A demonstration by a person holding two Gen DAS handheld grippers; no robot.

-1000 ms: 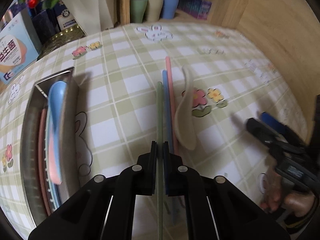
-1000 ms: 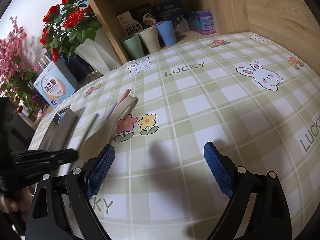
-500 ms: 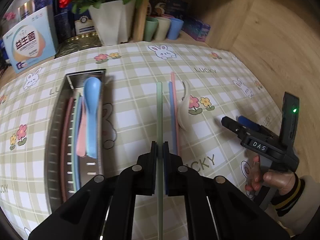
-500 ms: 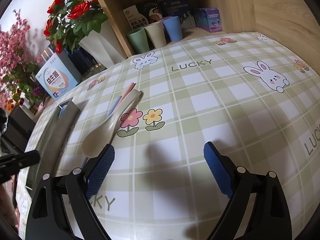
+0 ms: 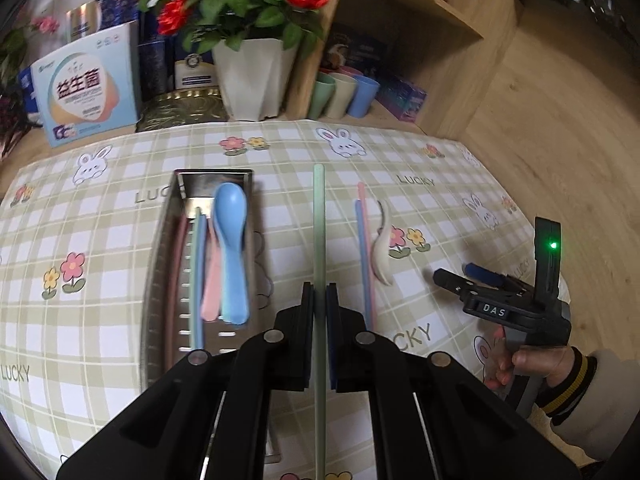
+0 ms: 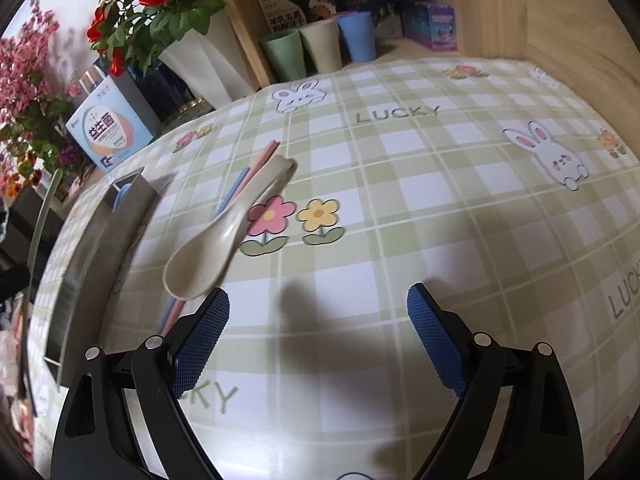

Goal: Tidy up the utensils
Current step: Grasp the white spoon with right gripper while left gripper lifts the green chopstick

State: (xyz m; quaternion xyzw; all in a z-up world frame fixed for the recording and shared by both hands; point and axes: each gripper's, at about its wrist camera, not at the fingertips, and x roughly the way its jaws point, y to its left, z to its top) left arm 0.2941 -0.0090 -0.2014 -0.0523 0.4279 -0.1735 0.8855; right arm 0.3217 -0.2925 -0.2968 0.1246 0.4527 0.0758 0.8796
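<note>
My left gripper (image 5: 319,312) is clamped on a green chopstick (image 5: 319,216) above the table (image 5: 120,248); my right gripper (image 6: 318,316) jaws stand apart beside the spoon (image 6: 224,236)

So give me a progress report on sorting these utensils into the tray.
Done: the steel tray already holds a blue spoon, a pink spoon and several chopsticks. In hand: the left gripper clamps a green chopstick. Left: the beige spoon plus blue and pink chopsticks on the tablecloth; the right gripper is open.

A wooden shelf unit (image 5: 404,28) and wood-panelled wall (image 6: 580,20) border the checked tablecloth (image 6: 400,216).
</note>
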